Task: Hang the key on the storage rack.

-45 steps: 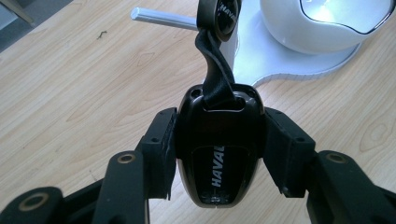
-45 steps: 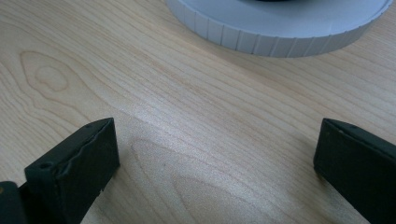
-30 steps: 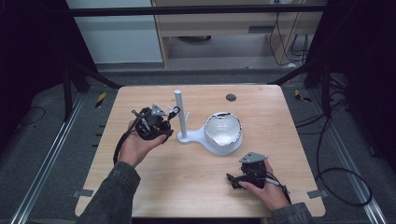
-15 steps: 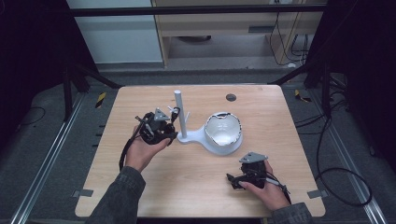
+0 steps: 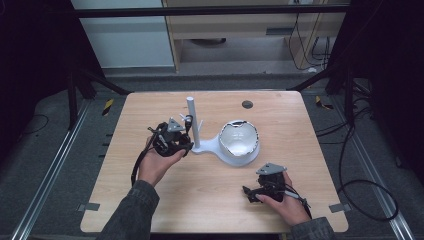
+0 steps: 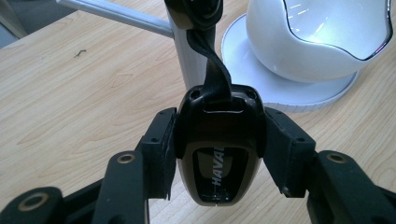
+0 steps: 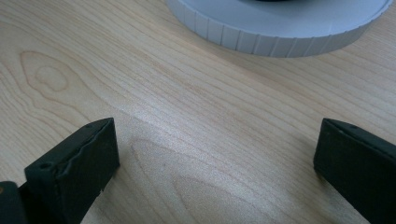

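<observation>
My left claw (image 6: 219, 154) – clamped on the glossy black car key fob (image 6: 218, 149) – has edged closer to the white upright stand post (image 5: 193, 122) near the wooden bench's (image 5: 150, 200) middle, ready for hanging – right claw (image 7: 215, 163) rests apart.

Black car key fob (image 6: 218, 154), strap on white post (image 6: 189, 56)

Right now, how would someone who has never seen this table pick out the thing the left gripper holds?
Start at the white stand mid-table, with its upright post. Beside the post, the left gripper clamps a car key fob: black, glossy, HAVAL lettering, with a strap running up the post.
</observation>
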### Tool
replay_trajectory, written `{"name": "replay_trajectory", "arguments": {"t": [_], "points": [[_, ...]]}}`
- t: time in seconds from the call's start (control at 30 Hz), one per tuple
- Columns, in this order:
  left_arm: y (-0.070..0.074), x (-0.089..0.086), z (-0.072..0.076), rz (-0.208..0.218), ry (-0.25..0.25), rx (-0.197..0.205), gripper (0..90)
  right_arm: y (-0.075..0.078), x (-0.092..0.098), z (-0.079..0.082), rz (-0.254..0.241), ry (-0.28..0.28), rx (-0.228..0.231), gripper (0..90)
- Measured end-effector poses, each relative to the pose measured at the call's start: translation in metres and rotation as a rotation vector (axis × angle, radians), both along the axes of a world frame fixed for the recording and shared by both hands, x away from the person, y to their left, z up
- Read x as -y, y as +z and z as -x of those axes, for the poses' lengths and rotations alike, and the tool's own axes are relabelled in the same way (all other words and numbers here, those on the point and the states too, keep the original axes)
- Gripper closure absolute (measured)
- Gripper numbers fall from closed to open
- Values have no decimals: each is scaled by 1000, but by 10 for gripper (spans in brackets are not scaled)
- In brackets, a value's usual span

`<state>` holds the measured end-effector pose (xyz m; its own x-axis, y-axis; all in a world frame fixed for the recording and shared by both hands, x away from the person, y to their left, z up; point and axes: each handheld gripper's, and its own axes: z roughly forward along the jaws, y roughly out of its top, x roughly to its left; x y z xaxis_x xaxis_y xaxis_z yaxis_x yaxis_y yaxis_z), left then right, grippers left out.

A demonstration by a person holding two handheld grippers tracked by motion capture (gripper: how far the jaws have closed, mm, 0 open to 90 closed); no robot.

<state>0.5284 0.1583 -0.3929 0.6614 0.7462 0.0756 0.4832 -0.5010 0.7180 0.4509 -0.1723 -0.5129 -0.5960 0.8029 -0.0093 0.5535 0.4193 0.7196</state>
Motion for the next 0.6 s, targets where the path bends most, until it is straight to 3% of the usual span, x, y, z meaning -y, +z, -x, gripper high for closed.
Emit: {"name": "replay_trajectory", "arguments": {"t": [0.4, 0.6], "points": [[-2, -1, 2, 40, 20, 15, 470, 0, 0, 0, 0, 0, 0, 4], [0, -6, 7, 72, 33, 19, 268, 0, 0, 0, 0, 0, 0, 4]]}}
